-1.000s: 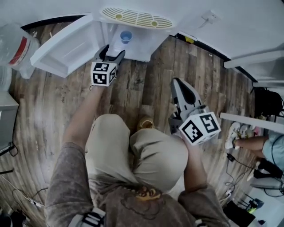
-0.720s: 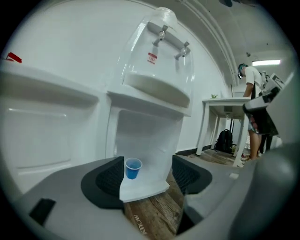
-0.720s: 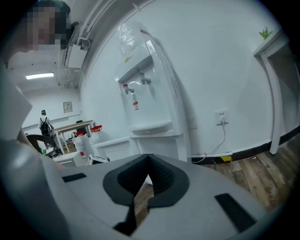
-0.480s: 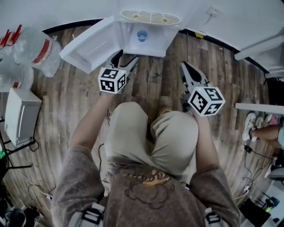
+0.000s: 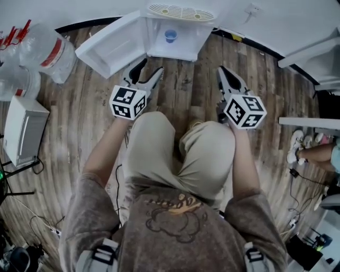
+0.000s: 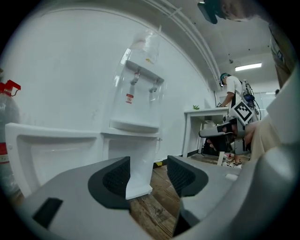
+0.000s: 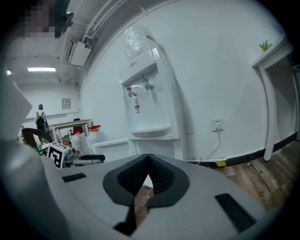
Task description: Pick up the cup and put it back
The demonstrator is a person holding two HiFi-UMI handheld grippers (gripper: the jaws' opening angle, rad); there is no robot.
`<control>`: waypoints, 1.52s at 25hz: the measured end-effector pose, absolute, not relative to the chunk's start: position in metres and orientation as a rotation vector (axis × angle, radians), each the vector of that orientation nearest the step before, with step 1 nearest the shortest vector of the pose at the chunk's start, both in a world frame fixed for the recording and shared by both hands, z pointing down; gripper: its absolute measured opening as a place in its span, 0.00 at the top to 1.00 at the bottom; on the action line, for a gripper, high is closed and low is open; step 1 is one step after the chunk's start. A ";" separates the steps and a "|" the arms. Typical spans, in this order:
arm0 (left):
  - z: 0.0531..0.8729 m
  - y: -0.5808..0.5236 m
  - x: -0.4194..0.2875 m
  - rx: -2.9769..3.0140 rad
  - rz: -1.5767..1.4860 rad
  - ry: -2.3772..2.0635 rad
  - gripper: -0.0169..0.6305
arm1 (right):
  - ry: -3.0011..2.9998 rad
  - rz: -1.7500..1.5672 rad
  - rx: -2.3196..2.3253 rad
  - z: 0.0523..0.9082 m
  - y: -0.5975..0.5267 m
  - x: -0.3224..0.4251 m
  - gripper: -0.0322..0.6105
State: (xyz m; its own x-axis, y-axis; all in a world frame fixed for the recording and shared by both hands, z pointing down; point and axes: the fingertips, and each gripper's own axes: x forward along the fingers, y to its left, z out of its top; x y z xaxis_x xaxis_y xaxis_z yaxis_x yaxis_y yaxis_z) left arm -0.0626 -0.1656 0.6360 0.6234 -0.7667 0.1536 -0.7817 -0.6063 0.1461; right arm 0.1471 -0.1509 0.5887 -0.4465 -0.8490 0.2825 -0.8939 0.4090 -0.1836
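Left claw [image 5: 148,68] backing away from the water dispenser [image 5: 180,11], its jaws narrowing yet standing apart and empty, blue cup [image 5: 170,35] sitting inside the dispenser, right claw [image 5: 223,71] holding jaws together.

A white water dispenser [image 5: 183,11] stands against a plain white wall [image 6: 61,70], its lower cabinet door [image 5: 109,45] swung open over a dark wood-plank floor [image 5: 180,90]. Large water bottles [image 5: 45,50] and a white box [image 5: 24,133] sit to one side. Elsewhere: black skirting [image 7: 243,157], a wall socket [image 7: 216,123], a white table [image 6: 206,111], a lit ceiling strip light [image 7: 41,69]
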 end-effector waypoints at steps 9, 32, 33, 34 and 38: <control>0.636 -0.154 -0.072 2.610 0.089 -1.330 0.92 | -2.511 0.460 1.598 0.590 -0.138 0.146 0.95; 0.352 -0.181 -0.044 2.569 0.097 -1.245 0.97 | -2.555 0.346 1.355 0.330 -0.189 0.130 0.95; 0.329 -0.180 -0.043 2.565 0.104 -1.232 0.97 | -2.556 0.367 1.355 0.308 -0.188 0.130 0.95; 0.306 -0.180 -0.042 2.560 0.108 -1.223 0.97 | -2.554 0.385 1.357 0.286 -0.186 0.130 0.95; 0.216 -0.171 -0.042 2.526 0.112 -1.229 0.97 | -2.549 0.429 1.383 0.194 -0.172 0.135 0.95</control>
